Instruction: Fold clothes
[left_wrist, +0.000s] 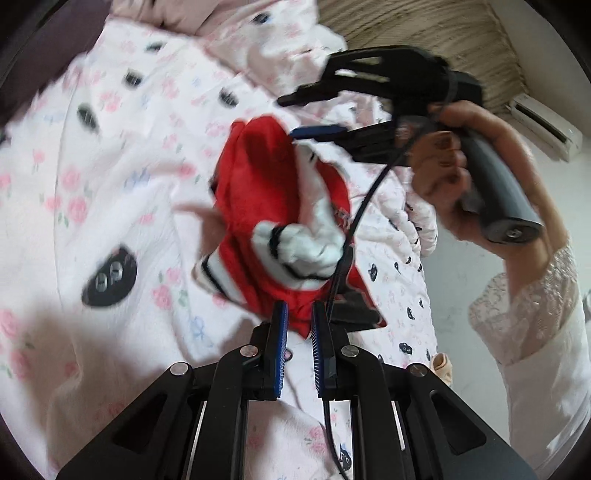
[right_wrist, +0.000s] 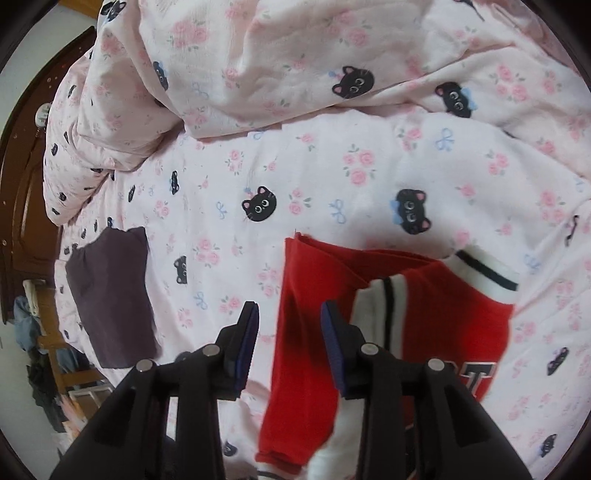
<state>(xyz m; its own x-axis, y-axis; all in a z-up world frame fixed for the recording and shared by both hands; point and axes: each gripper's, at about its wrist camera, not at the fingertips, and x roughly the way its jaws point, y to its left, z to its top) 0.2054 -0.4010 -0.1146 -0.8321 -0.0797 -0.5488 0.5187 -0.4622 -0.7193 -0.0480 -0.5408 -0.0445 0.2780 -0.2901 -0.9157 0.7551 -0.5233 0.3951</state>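
At the bottom centre of the frame the right gripper (right_wrist: 289, 334) stands with its jaws parted and nothing between them. Just right of it a red garment (right_wrist: 439, 325) with white, black-striped cuffs lies on the pink cat-print bedspread (right_wrist: 314, 162). A folded dark purple cloth (right_wrist: 110, 295) rests at lower left
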